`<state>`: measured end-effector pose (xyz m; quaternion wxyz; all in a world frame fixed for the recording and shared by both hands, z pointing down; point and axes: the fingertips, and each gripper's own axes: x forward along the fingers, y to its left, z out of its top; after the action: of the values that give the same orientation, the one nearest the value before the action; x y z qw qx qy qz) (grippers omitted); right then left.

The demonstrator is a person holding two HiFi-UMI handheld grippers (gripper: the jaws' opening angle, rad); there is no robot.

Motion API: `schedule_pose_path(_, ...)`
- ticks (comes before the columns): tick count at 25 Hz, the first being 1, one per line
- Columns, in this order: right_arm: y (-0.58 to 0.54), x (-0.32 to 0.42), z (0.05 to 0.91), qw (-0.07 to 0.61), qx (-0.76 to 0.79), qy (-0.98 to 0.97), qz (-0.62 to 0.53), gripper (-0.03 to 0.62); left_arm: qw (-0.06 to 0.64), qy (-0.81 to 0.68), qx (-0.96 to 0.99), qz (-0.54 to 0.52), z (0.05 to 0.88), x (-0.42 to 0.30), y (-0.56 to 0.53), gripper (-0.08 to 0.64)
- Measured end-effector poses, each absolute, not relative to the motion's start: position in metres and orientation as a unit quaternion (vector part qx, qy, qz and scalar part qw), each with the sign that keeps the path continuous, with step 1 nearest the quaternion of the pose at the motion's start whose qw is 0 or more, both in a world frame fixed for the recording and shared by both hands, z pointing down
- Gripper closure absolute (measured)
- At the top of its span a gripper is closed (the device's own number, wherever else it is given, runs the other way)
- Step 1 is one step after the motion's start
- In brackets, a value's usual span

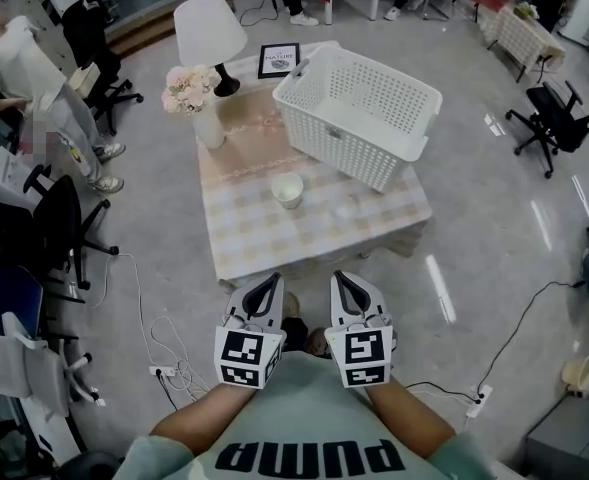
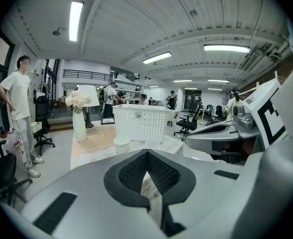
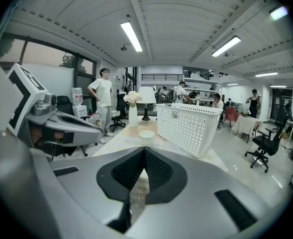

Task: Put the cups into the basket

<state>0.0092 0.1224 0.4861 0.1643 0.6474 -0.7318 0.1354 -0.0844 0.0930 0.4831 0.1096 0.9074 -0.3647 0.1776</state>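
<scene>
Head view: the white cup [image 1: 287,189] stands on the counter [image 1: 244,243], near the white basket [image 1: 359,118] and well apart from both claws. The left claw [image 1: 272,280] and right claw [image 1: 340,278] hover off the counter's near edge, both clenched and empty.

A pale round thing [image 1: 346,208] beside the white cup [image 1: 287,189] is too faint to identify. The basket [image 1: 359,113] hides the far corner of the tabletop [image 1: 254,238]. Print on the framed card [image 1: 278,59] is too small to read.
</scene>
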Motion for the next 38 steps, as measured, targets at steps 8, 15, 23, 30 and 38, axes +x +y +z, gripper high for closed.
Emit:
schedule_pose_path(8, 0.097, 0.022, 0.488, 0.173, 0.664, -0.713, 0.143, 0.584, 0.114, -0.34, 0.917, 0.177, 0.486, -0.067, 0.059, 0.558)
schedule_pose_path(15, 0.072, 0.032, 0.49, 0.181, 0.677, -0.697, 0.154, 0.584, 0.118, -0.311, 0.925, 0.181, 0.489, -0.049, 0.031, 0.558)
schedule_pose_path(23, 0.043, 0.046, 0.49, 0.194, 0.693, -0.676, 0.16, 0.584, 0.118, -0.28, 0.936, 0.176, 0.492, -0.032, 0.001, 0.558)
schedule_pose_path(30, 0.015, 0.061, 0.489, 0.207, 0.712, -0.652, 0.16, 0.584, 0.118, -0.248, 0.946, 0.173, 0.49, -0.02, -0.029, 0.558)
schedule_pose_path(38, 0.0, 0.074, 0.491, 0.214, 0.729, -0.63, 0.164, 0.584, 0.115, -0.227, 0.951, 0.176, 0.491, -0.014, -0.055, 0.558)
